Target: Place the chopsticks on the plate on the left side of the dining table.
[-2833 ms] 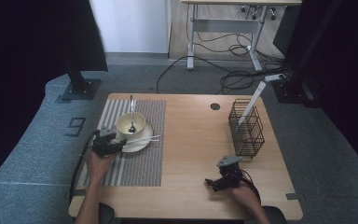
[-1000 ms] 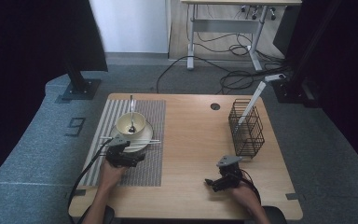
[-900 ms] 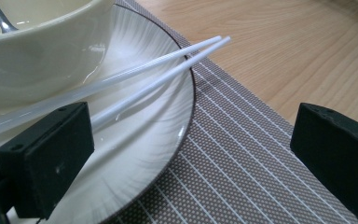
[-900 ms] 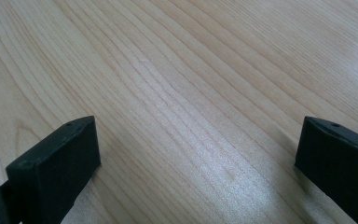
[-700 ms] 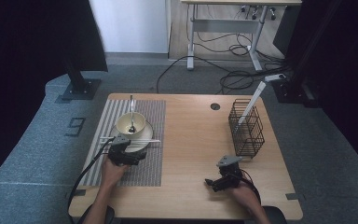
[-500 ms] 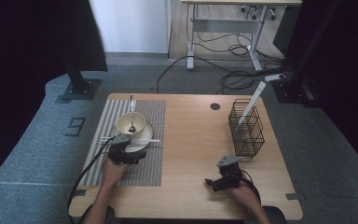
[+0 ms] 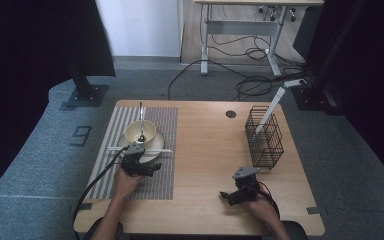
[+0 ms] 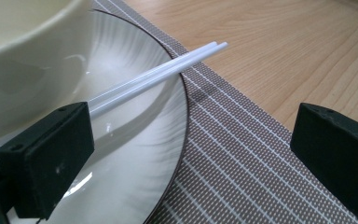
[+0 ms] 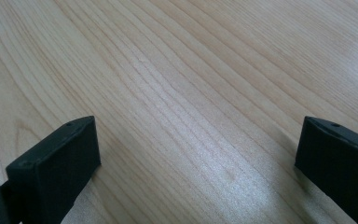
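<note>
While the left tongs (image 8: 191,154) gape empty at lower centre, the thin, slick chopsticks (image 8: 158,74) on the plate (image 8: 135,154) want a mid-length pinch.

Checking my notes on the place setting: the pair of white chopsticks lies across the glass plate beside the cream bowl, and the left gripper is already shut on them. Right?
Not quite. The left gripper is open: in the left gripper view its black jaws stand wide apart, with the pair of white chopsticks passing by one jaw, not clamped. The rest holds: they lie across the glass plate beside the cream bowl.
</note>
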Demonstrator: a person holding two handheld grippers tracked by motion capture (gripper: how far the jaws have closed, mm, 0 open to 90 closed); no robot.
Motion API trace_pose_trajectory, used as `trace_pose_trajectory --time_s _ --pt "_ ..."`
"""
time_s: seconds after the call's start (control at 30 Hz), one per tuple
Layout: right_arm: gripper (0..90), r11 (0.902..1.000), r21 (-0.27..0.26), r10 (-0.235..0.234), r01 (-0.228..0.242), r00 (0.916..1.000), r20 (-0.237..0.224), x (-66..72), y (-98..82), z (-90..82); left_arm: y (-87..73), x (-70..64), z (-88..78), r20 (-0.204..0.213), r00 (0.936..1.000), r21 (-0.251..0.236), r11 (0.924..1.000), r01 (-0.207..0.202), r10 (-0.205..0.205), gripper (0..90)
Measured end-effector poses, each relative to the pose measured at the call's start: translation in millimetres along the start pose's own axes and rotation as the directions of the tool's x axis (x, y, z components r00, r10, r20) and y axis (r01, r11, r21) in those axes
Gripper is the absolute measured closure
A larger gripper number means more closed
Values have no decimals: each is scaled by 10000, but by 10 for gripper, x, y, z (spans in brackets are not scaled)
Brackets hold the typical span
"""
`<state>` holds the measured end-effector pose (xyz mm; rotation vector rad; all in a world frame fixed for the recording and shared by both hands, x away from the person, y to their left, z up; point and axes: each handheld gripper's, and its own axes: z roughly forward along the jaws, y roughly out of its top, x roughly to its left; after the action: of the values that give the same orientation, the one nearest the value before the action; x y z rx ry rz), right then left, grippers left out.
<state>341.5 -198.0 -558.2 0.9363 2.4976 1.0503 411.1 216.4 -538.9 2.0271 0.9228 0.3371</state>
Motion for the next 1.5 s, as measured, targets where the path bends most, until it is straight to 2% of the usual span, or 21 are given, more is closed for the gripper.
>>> trace_pose_trajectory --time_s 0.77,0.9,1.17,1.37,1.5 --pt "0 10000 -2 2 -2 10000 0 0 0 0 40 -12 53 -74 10000 14 10000 14 -14 0" --pt "0 10000 -2 0 0 10000 0 0 0 0 29 3 -3 -96 9999 -110 9999 112 -113 0" --pt "0 10000 4 -12 12 10000 -2 -1 0 -1 -44 93 -161 -428 9977 -376 9980 515 -531 0" --pt "0 10000 -2 4 -4 10000 0 0 0 0 -74 113 -241 -836 9956 -242 9989 413 -432 0" --pt "0 10000 6 -16 16 10000 -13 0 0 -1 -100 151 -317 -953 9936 -400 9976 563 -599 0"
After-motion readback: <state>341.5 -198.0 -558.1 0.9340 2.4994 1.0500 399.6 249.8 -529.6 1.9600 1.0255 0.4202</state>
